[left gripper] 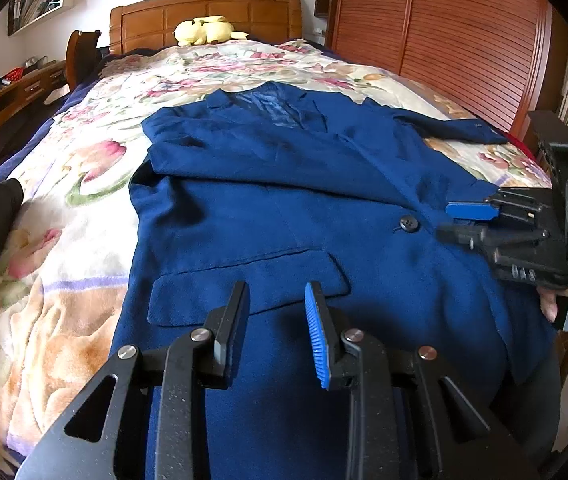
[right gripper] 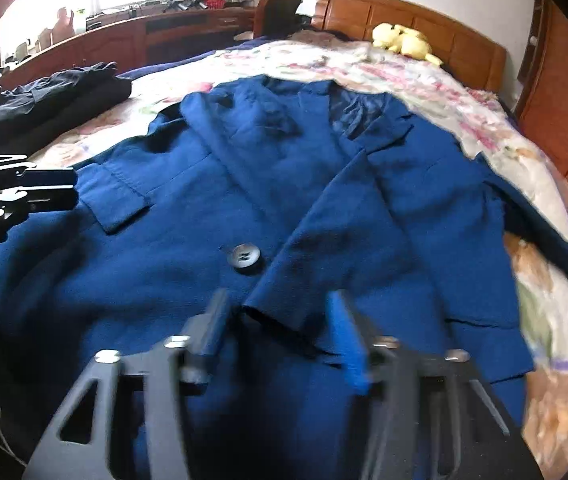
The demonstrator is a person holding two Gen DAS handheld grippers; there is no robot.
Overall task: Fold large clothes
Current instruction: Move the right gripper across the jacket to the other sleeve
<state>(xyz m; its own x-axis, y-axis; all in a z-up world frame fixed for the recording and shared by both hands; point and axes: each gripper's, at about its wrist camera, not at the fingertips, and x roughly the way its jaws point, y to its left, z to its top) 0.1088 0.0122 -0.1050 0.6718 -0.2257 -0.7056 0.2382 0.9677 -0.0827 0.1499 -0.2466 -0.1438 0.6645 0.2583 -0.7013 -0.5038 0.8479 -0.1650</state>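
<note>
A large blue blazer (left gripper: 284, 184) lies face up on the floral bedspread (left gripper: 68, 216), collar toward the headboard. One sleeve is folded across its chest, the other stretches out to the right (left gripper: 455, 128). My left gripper (left gripper: 276, 300) is open and empty above the blazer's pocket flap (left gripper: 244, 292). My right gripper (left gripper: 449, 222) enters from the right near the dark button (left gripper: 408, 224), jaws parted and empty. In the right wrist view the blazer (right gripper: 244, 208) fills the middle, and the right gripper (right gripper: 280, 316) is open over the folded sleeve's cuff (right gripper: 284, 312), below the button (right gripper: 246, 256). The left gripper (right gripper: 64, 188) shows at the left edge.
A yellow plush toy (left gripper: 208, 30) sits by the wooden headboard (left gripper: 204, 16). A louvered wooden wardrobe (left gripper: 463, 28) stands right of the bed. Dark folded clothes (right gripper: 56, 96) lie on the bed's left side. A long wooden desk (right gripper: 132, 36) with clutter runs under the window.
</note>
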